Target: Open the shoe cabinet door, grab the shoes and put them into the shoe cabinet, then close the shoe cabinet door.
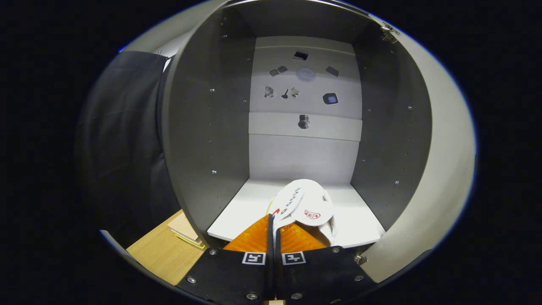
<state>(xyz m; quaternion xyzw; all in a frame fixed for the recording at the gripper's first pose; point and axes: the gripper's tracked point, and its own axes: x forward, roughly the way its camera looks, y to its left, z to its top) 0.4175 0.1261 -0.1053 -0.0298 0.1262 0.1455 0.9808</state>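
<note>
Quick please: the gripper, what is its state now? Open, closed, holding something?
Gripper: closed on the white shoe, fingers pinching its edge, holding it over the shoe cabinet shelf.

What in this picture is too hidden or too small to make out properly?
- Shoe: its near end is hidden behind the fingers; the gripper is closed on a thin edge of it.
- Whether this is one shoe or a pair: the white shapes overlap.
- Small dark shapes on the cabinet's back panel: too small to identify.
- Open door: its outer face is turned away.
</note>
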